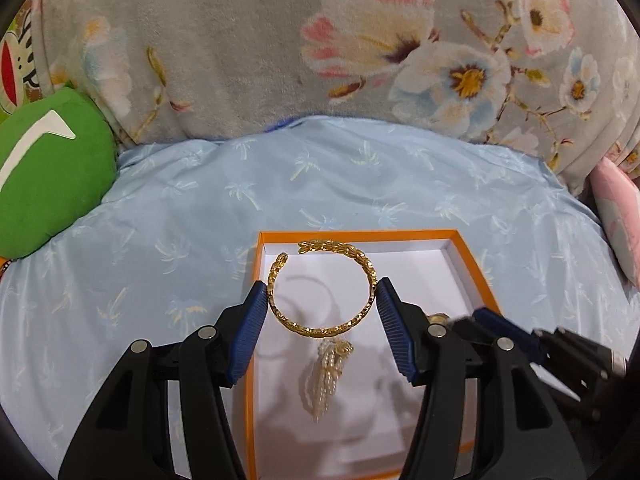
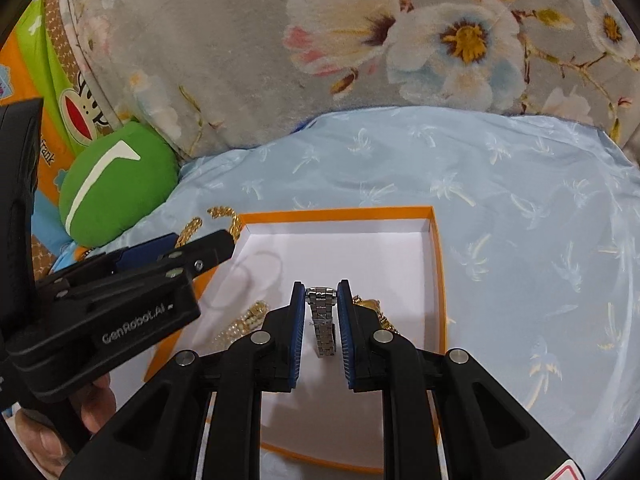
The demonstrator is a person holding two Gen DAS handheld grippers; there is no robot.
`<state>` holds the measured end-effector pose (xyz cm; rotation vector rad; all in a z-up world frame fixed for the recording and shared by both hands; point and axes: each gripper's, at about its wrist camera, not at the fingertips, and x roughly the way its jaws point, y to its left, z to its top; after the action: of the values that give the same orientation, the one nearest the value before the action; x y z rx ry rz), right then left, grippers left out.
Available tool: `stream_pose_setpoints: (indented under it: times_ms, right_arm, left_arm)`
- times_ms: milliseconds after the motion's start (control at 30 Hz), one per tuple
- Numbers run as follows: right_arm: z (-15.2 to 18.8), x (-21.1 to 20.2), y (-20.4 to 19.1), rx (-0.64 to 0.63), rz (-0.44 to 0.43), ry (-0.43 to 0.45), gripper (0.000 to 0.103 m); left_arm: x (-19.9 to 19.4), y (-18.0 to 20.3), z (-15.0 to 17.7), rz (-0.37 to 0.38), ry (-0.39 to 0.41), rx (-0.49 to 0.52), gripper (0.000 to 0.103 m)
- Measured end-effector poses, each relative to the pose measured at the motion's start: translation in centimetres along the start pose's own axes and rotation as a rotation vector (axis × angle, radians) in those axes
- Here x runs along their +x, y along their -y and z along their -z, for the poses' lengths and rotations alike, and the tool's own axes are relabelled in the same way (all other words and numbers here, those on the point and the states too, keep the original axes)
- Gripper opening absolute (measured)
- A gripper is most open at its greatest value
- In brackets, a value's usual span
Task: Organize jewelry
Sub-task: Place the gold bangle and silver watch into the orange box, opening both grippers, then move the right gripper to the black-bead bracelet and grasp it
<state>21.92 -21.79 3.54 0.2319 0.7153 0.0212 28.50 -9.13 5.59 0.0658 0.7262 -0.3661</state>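
An orange box (image 1: 472,264) with a white inside lies on the blue sheet. My left gripper (image 1: 322,296) is shut on a gold open bangle (image 1: 320,328) and holds it above the box. A pearl and gold piece (image 1: 326,376) lies on the box floor below it. In the right wrist view my right gripper (image 2: 319,292) is shut on a silver watch (image 2: 322,320) over the same box (image 2: 438,264). A gold piece (image 2: 370,304) lies by its right finger. The left gripper (image 2: 200,248) with the bangle (image 2: 228,216) shows at left.
A green cushion (image 1: 48,176) lies at the left edge of the light blue sheet (image 1: 360,184). A grey floral blanket (image 1: 280,40) rises behind. A pink cushion (image 1: 616,208) sits at the far right. A hand (image 2: 92,404) holds the left gripper.
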Motion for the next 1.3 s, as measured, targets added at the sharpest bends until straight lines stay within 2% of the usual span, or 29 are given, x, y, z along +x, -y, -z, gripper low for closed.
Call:
stream_pose_setpoints:
  times_ms: [267, 400, 433, 500, 567, 700, 800, 1067, 1167, 1300]
  right_arm:
    - [2.1, 1.3, -0.3, -0.036, 0.032, -0.096, 0.015]
    - [2.5, 0.9, -0.5, -0.046, 0.041, -0.111, 0.016]
    - [2.5, 0.9, -0.4, -0.038, 0.038, -0.119, 0.016]
    - [2.8, 1.0, -0.2, -0.025, 0.034, -0.143, 0.018]
    - [3.2, 1.1, -0.2, -0.021, 0.041, -0.160, 0.019]
    - [3.6, 0.7, -0.4, -0.036, 0.046, -0.161, 0.018]
    - [3.4, -0.2, -0.2, -0.025, 0.041, -0.139, 0.019]
    - [3.2, -6.3, 0.0, -0.015, 0.024, -0.061, 0.021]
    - [4.3, -9.1, 0.0, -0.016, 0.020, -0.040, 0.026]
    - [6.5, -12.1, -0.2, -0.022, 0.044, -0.017, 0.029]
  left_arm:
    - [4.0, 0.0, 0.8, -0.022, -0.089, 0.015, 0.055]
    - [4.8, -0.3, 1.1, -0.019, -0.118, 0.002, 0.054]
    - [4.9, -0.3, 1.0, -0.014, -0.121, 0.000, 0.056]
    - [4.9, -0.2, 0.8, -0.013, -0.129, 0.000, 0.069]
    - [5.1, 0.0, 0.7, -0.025, -0.137, 0.004, 0.074]
    - [4.6, -0.5, 0.3, -0.017, -0.134, -0.033, 0.074]
    - [2.8, -1.2, 0.1, 0.000, -0.103, -0.077, 0.074]
    - [-5.2, -2.9, 0.6, -0.005, 0.011, -0.066, 0.074]
    - [-8.2, -3.4, 2.2, -0.030, 0.032, -0.036, 0.074]
    - [-11.3, -3.9, 5.6, -0.070, 0.036, 0.006, 0.074]
